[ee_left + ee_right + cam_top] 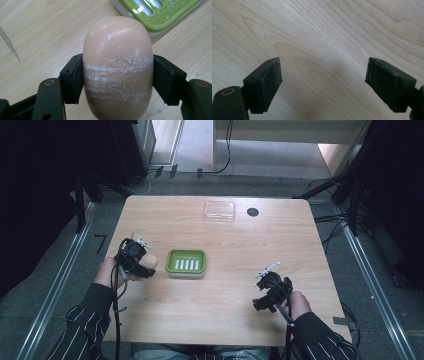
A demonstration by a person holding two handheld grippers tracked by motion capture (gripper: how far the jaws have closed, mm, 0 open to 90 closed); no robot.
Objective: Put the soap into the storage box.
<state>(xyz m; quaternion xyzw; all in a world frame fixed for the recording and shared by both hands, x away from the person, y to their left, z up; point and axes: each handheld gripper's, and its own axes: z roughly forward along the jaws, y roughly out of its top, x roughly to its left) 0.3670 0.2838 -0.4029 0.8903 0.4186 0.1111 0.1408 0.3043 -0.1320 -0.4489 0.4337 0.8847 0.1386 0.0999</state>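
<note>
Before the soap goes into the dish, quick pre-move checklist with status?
1. Left claw shut on the soap bar, pads on both sides: ok.
2. Grip centred on the bar: cannot tell, its lower end runs out of frame.
3. Green soap dish empty, slots showing: ok.
4. Dish right beside the held bar, path unobstructed: ok.
5. Right claw open, holding nothing, over bare table, away from the dish: ok.
6. Clear lid at the far edge, out of the way: ok.

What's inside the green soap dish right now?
Nothing lies in the green soap dish; its slotted insert is bare. The soap is clamped in the left tongs beside it. Below the slots is hidden.
</note>
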